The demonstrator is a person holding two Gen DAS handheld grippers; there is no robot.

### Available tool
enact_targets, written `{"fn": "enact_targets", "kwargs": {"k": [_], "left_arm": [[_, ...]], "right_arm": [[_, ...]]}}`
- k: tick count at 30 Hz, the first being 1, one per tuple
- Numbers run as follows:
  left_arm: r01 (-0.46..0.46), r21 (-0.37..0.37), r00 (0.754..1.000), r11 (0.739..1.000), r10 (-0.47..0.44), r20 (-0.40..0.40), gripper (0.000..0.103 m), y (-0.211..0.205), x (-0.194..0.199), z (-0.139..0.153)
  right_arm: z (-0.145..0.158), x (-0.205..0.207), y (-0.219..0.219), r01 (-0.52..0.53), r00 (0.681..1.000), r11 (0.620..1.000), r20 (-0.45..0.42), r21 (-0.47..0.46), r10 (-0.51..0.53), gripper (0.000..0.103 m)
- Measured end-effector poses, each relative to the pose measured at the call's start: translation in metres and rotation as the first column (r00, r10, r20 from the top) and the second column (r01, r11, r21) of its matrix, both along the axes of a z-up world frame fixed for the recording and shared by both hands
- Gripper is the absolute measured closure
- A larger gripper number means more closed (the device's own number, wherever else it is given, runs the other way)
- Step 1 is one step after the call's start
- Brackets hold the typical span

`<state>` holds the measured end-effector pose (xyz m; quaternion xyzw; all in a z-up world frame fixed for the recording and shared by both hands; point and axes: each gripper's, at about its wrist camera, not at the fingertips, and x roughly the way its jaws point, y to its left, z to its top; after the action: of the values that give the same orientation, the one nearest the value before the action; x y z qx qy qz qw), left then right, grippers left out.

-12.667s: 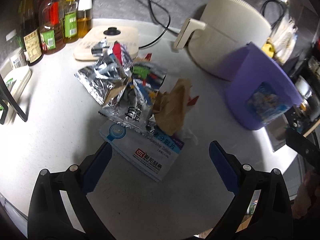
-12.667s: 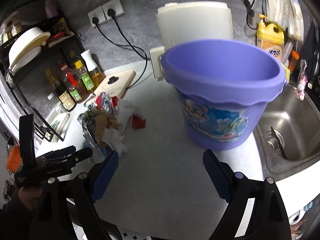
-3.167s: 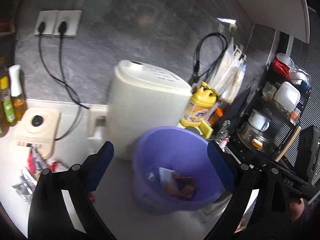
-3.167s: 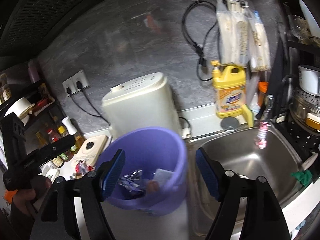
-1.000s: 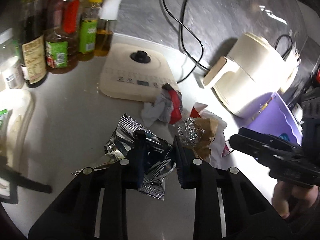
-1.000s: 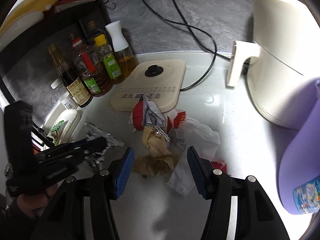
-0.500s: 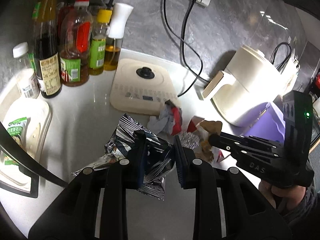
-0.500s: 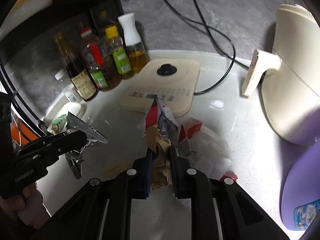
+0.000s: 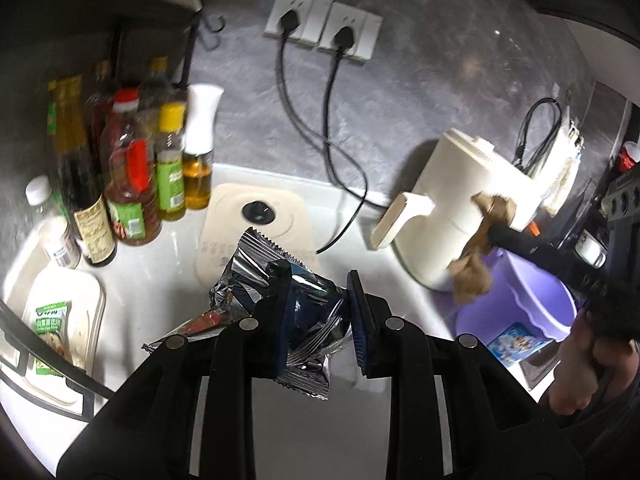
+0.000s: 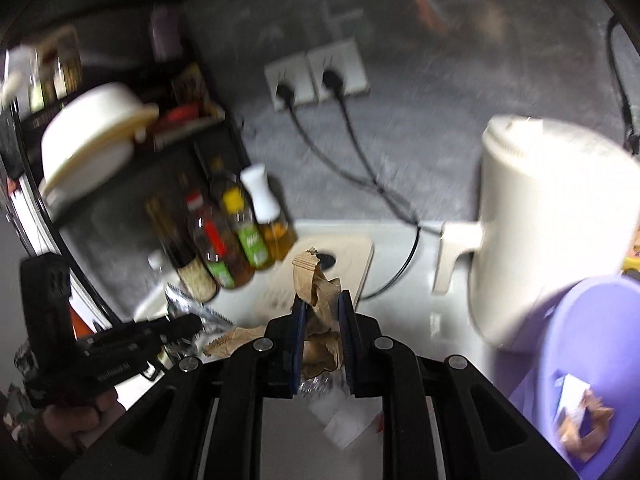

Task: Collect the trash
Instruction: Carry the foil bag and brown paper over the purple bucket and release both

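Note:
My left gripper [image 9: 320, 316] is shut on a crumpled silver foil snack bag [image 9: 260, 268], held up off the white counter [image 9: 152, 280]. My right gripper [image 10: 322, 332] is shut on a crumpled brown paper bag [image 10: 316, 288], also lifted. In the left wrist view that brown paper bag [image 9: 476, 252] hangs from the right gripper's dark fingers above the rim of the purple bucket [image 9: 532, 312]. The purple bucket [image 10: 588, 348] sits at the right and holds some wrappers [image 10: 580, 420]. White paper scraps [image 10: 340, 412] lie on the counter below the right gripper.
A cream appliance [image 9: 460, 216] stands behind the bucket. A flat cream device [image 9: 256, 228] with a black knob lies mid-counter, its cords running to wall sockets [image 9: 324, 24]. Several oil and sauce bottles [image 9: 132, 184] stand at the left. A white tray [image 9: 60, 320] sits at the near left.
Both grippers have risen with their loads. The right gripper closed on the brown paper bag and lifted it off the pile toward the bucket. The foil bag stayed gripped.

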<state>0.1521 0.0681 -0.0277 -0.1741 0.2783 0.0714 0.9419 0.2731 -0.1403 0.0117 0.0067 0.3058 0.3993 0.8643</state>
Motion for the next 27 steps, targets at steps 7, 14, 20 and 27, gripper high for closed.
{"fn": "enact_targets", "kwargs": {"k": [7,14,20,27], "left_arm": [[0.050,0.026,0.998,0.998,-0.051,0.043,0.077,-0.035,0.012,0.026],[0.096,0.036,0.992,0.995,-0.099,0.077,0.077,-0.070,0.029,0.041],[0.136,0.050,0.986,0.989,-0.140,0.086,0.077,-0.103,0.045,0.046],[0.168,0.087,0.981,0.982,-0.175,0.080,0.077,-0.144,0.058,0.048]], "right_arm": [[0.044,0.008,-0.057,0.061,0.995,0.995,0.075,0.082,-0.067,0.086],[0.049,0.023,-0.106,0.136,0.987,0.988,0.079,0.077,-0.142,0.086],[0.045,0.031,-0.144,0.185,0.979,0.980,0.070,0.073,-0.190,0.086],[0.039,0.044,-0.183,0.227,0.970,0.971,0.072,0.071,-0.232,0.084]]}}
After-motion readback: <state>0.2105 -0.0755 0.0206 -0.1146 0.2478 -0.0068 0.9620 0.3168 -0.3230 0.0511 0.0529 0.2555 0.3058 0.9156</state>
